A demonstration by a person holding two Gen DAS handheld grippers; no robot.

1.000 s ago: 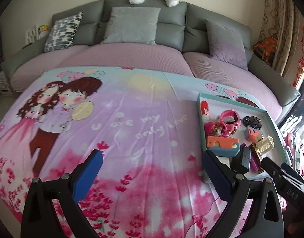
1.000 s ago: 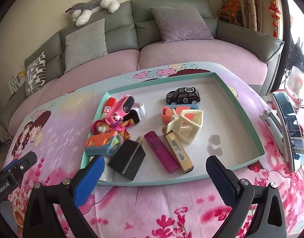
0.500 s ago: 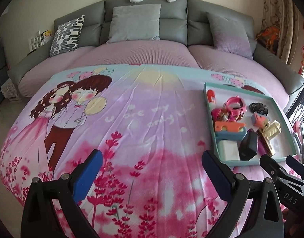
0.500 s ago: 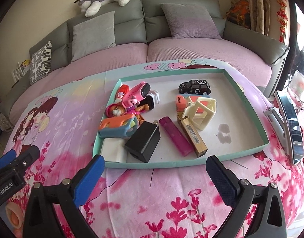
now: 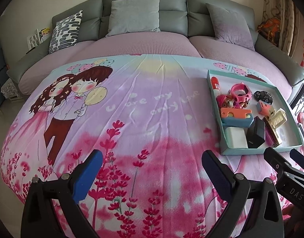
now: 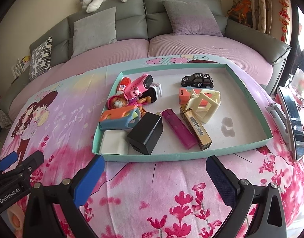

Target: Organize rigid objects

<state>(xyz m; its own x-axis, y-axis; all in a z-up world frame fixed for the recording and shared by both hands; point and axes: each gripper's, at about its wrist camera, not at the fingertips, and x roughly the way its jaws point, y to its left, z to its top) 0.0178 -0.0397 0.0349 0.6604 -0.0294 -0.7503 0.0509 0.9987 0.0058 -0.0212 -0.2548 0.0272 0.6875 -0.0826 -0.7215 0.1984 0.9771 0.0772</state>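
Tray held light, stiff clutter; black cube at its near edge suited a flat-sided pinch. Left gripper and right gripper hovered spread, empty.

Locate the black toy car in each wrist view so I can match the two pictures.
Left wrist: black toy car at far right, by the tray's back right side.
Right wrist: black toy car right of centre, upper part, at the tray's back.
Shared landmark: the black cube charger near the tray's front edge.

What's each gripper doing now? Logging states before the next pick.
Left gripper: open, holding nothing.
Right gripper: open, holding nothing.
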